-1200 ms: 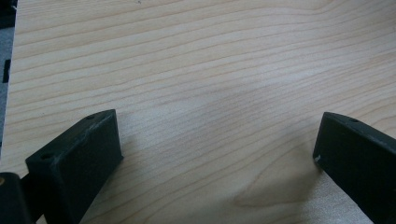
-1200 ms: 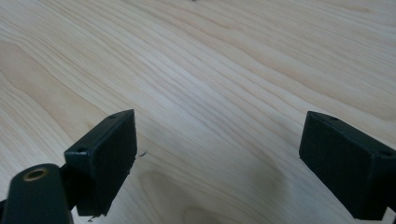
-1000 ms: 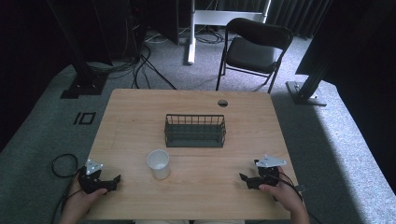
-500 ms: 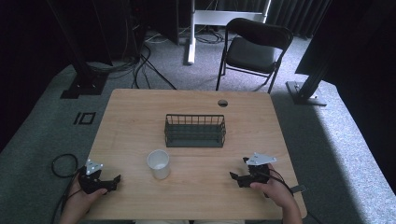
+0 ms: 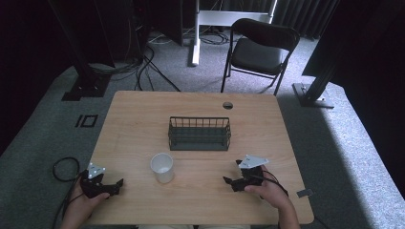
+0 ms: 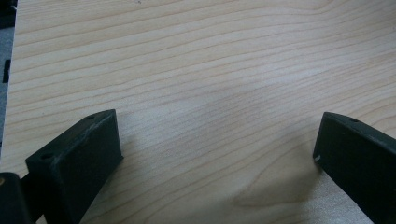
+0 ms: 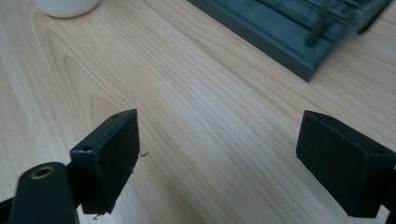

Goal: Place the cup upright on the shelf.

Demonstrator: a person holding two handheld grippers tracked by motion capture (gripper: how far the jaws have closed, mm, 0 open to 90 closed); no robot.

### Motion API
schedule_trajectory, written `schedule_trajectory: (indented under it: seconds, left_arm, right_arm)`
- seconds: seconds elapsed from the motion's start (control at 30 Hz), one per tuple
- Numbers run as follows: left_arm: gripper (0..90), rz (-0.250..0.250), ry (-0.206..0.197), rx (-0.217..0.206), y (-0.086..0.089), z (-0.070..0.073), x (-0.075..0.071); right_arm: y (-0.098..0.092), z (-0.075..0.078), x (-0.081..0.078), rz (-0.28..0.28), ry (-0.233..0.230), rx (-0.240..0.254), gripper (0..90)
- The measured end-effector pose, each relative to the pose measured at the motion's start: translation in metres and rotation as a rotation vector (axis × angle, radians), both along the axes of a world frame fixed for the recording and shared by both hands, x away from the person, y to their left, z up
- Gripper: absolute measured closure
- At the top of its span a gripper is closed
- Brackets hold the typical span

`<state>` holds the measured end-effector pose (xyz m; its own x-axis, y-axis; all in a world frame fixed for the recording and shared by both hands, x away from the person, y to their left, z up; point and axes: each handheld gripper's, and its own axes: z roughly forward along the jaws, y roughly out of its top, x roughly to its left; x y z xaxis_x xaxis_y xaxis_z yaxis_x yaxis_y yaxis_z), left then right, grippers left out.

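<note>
The right gripper (image 5: 233, 181) sits low over the table (image 5: 143, 119), its two black jaws spread wide apart with nothing between them; in the right gripper view (image 7: 217, 158) only bare wood grain lies in the gap. It is on the near right side of the wire basket (image 5: 199, 134), well apart from it, and the person's right hand (image 5: 267, 191) grips it from behind. A grey three-cornered plate tops it and a dark cable trails from it.

The left gripper (image 5: 114, 185) rests at the table's near left corner, far to the near left of the basket. Its two jaws also stand wide apart and empty, as the left gripper view (image 6: 217, 154) shows over plain wood. The left hand (image 5: 83, 202) holds it, and a cable loops onto the floor beside it.

There is one basket, dark and rectangular, standing upright near the middle of the table; I cannot tell whether anything lies inside. One white cup (image 5: 162, 167) stands upright just near-left of the basket, between the two grippers and closer to the basket than either. In the right gripper view the cup's base (image 7: 65, 7) shows at top left and the basket's dark base (image 7: 280, 32) at top right.

Beyond the basket, one round hole (image 5: 228, 105) marks the table's far edge. One black folding chair (image 5: 258, 50) stands on the grey carpet farther back.
</note>
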<state>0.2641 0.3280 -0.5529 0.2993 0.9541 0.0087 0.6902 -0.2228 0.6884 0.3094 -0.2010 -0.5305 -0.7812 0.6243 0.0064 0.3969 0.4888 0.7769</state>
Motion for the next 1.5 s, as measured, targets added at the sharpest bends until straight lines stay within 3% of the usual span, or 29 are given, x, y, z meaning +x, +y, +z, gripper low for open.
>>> schedule_trajectory:
  seconds: [0.63, 1.5]
  left_arm:
    - [1.2, 0.000, 0.000, 0.000, 0.000, 0.000, 0.000]
    - [1.2, 0.001, -0.001, -0.001, 0.000, 0.000, 0.000]
  right_arm:
    - [0.055, -0.001, 0.004, 0.138, -0.012, 0.010, 13.3]
    - [0.127, 0.004, 0.009, 0.265, -0.026, 0.071, 13.2]
